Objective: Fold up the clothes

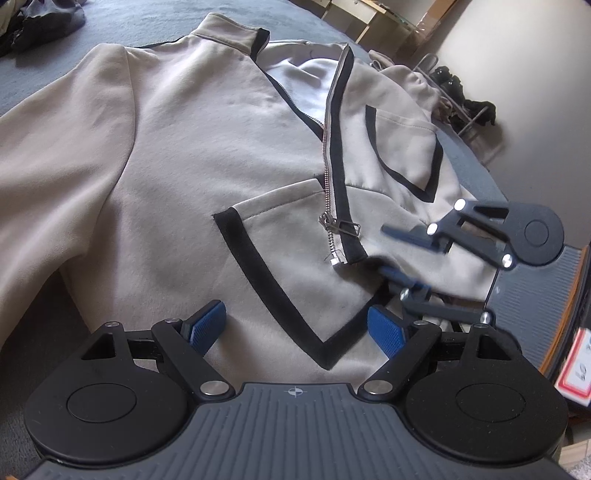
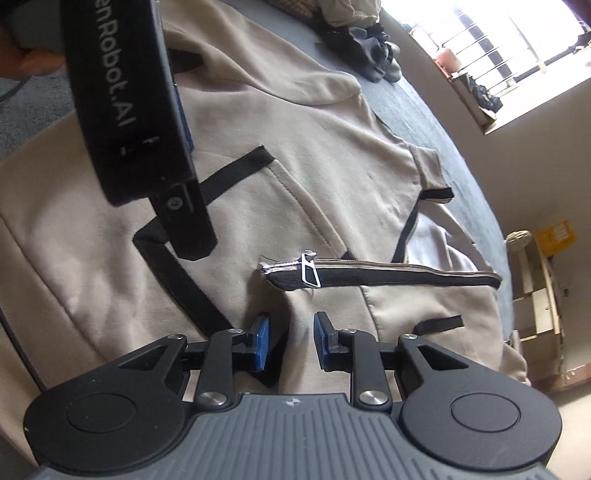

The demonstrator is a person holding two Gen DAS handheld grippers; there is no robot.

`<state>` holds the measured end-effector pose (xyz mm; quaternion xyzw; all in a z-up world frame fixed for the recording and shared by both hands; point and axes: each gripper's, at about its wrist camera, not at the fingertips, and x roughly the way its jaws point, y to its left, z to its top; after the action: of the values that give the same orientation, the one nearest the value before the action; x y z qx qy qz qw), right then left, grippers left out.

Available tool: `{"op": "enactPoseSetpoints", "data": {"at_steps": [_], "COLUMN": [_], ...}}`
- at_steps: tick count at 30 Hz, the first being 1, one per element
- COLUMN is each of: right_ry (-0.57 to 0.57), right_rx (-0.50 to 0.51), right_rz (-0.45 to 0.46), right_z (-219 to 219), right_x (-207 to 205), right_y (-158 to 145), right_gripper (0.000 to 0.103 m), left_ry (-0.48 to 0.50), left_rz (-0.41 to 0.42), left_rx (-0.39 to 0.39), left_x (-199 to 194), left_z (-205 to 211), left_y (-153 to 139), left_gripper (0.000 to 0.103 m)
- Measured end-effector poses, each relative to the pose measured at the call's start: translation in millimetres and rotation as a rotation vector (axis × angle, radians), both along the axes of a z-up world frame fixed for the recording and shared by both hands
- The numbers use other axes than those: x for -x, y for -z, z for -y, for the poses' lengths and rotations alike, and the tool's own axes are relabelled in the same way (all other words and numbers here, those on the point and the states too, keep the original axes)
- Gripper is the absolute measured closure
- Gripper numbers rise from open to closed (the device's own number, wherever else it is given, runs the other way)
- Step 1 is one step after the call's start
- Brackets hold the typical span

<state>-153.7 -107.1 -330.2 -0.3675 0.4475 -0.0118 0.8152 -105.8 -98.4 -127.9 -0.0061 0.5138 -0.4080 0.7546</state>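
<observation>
A beige zip jacket (image 1: 177, 155) with black trim lies front up on a grey bed surface (image 1: 40, 77), its zipper undone down to the pull (image 1: 345, 225). My left gripper (image 1: 295, 328) hovers open over the black V of a pocket (image 1: 273, 291), holding nothing. At the lower right my right gripper (image 1: 399, 254) is at the hem of the other front panel. In the right wrist view the right gripper (image 2: 291, 339) has narrowed on a raised ridge of the jacket (image 2: 299, 317) just below the zipper pull (image 2: 308, 271). The left gripper's body (image 2: 140, 122) fills the upper left.
A pile of dark clothes (image 1: 44, 22) lies beyond the collar, seen again as dark clothes (image 2: 373, 48) near a window (image 2: 498, 44). A rack with dark shoes (image 1: 454, 92) stands by the wall. A labelled box (image 1: 576, 362) is at the right edge.
</observation>
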Motion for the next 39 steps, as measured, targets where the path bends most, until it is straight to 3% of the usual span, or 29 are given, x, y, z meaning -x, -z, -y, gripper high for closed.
{"op": "enactPoseSetpoints", "data": {"at_steps": [4,9,21,28,35,39], "right_ry": [0.063,-0.026,-0.015,0.054,0.125,0.148], "right_rx": [-0.022,0.002,-0.023,-0.055,-0.163,-0.216], "right_rz": [0.024,0.022,0.068,0.085,0.080,0.076], "right_z": [10,-6,-5,1,12,17], "right_x": [-5,-1,-7,-11,-15,-15], "right_y": [-5,4,5,-1,-10,-17], "right_gripper": [0.077,0.077,0.077,0.078,0.098,0.101], "left_ry": [-0.003,-0.007,-0.012,-0.013,-0.014,-0.013], "left_rz": [0.000,-0.001,-0.001,-0.001,0.002,0.002], "left_rx": [-0.004,-0.008,-0.014,-0.016,-0.018,-0.018], "left_x": [0,1,3,4,4,5], "left_z": [0,0,-1,-1,-1,-1], "left_y": [0,-1,-2,-2,-3,-3], "left_gripper": [0.018,0.018,0.018,0.018,0.018,0.018]}}
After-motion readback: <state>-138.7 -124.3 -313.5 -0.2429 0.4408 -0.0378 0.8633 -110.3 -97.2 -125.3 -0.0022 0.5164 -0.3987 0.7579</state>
